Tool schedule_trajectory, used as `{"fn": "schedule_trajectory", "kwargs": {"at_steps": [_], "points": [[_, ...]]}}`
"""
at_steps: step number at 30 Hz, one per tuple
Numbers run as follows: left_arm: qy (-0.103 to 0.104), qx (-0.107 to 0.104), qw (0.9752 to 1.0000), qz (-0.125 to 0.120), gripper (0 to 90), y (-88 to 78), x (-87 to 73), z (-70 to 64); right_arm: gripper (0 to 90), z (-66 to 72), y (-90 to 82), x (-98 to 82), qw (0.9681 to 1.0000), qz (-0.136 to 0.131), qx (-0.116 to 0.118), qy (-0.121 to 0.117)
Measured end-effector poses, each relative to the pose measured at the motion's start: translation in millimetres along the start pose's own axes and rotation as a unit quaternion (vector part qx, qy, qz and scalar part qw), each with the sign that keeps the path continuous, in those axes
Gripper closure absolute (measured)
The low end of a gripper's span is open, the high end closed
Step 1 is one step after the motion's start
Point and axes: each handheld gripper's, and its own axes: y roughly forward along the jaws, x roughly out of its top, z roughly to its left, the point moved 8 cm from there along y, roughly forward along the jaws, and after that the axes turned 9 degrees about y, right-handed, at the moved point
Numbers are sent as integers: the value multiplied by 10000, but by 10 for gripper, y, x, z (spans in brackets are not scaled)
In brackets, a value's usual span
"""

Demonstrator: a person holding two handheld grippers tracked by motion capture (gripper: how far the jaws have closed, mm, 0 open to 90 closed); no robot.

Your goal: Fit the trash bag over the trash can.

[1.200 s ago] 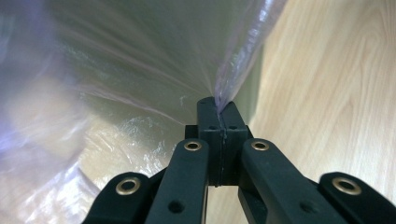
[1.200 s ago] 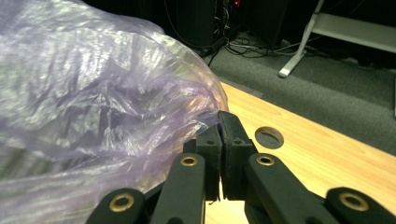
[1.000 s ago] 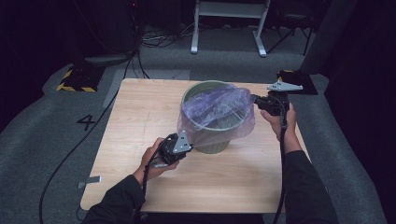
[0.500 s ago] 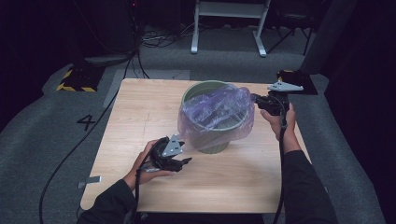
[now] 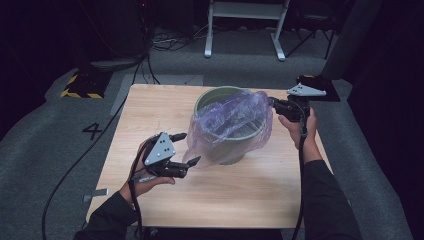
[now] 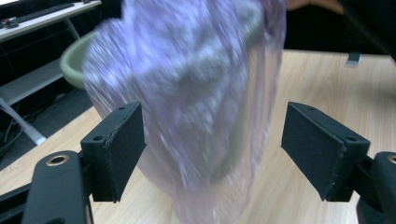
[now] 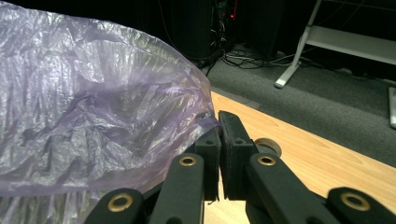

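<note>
This looks like a lab or recording studio rather than a home: a plain wooden table (image 5: 240,200) stands alone on grey carpet (image 5: 45,150), ringed by darkness. Black cables (image 5: 165,42) snake across the floor toward dark equipment (image 7: 201,28) with a small red light, and a white metal stand (image 5: 245,25) sits behind. A number 4 (image 5: 93,131) is marked on the carpet beside yellow-and-black hazard tape (image 5: 80,86), as in a numbered work station.

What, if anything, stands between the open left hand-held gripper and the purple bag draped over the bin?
Nothing visible does. The left hand-held gripper faces the purple bag directly, its jaws spread either side of the hanging plastic without pressing on it.
</note>
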Motion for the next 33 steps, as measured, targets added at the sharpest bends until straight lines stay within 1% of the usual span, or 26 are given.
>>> {"fn": "schedule_trajectory", "kwargs": {"at_steps": [1,2,3,4,5,6,7,9,10,11,12,13,14,15,16,17,18,19,20,22,24,27,31,33], "points": [[88,149,9998,-54,208,14,27,32,875,6,0,6,10000,-6,1,-13],[162,184,9997,-33,214,41,42,59,874,13,1,10,10000,-7,3,-12],[145,142,9998,49,213,80,48,85,872,19,5,15,10000,-13,17,-24],[149,165,9997,134,213,118,53,124,872,27,9,17,10000,-8,30,-34],[145,194,9996,145,214,153,64,158,872,30,13,18,10000,-6,21,-62],[128,129,9998,93,222,180,82,182,871,34,16,21,10000,-14,24,-73],[78,10,10000,48,225,208,101,198,871,39,16,24,10000,-26,28,-64],[71,-12,9998,173,231,282,117,250,869,47,19,29,10000,-29,32,-67],[103,-37,9998,174,231,308,131,269,869,50,20,33,10000,-28,30,-73],[139,25,9997,208,241,335,142,297,868,53,21,40,10000,-34,35,-80],[198,80,9993,316,272,361,144,327,867,57,23,45,10000,-28,40,-75],[223,84,9990,379,334,384,152,347,866,61,25,50,10000,-27,44,-77],[228,96,9990,372,377,399,167,365,866,64,28,56,9999,-29,50,-85],[262,164,9988,379,415,411,181,391,864,65,33,63,9999,-37,55,-101],[304,201,9985,402,491,420,191,413,863,69,36,64,9999,-26,60,-103],[331,154,9985,398,525,427,204,425,863,71,40,64,9999,-16,58,-116],[409,211,9981,400,596,428,215,449,863,71,43,65,9999,-13,49,-129],[502,356,9972,415,675,426,223,484,863,70,46,66,9999,-15,45,-131],[517,404,9971,390,712,423,234,516,862,69,48,65,9999,-11,51,-126],[365,313,9985,269,771,419,257,560,861,65,52,66,9999,-13,48,-125],[351,336,9984,274,806,427,260,606,861,63,54,67,9999,-15,49,-127],[255,353,9988,221,875,447,263,685,861,57,67,65,9999,-6,50,-134],[222,427,9985,273,898,505,249,804,861,52,97,58,9999,27,54,-123],[142,464,9984,297,899,543,235,876,861,50,114,54,9999,37,48,-116]]}}
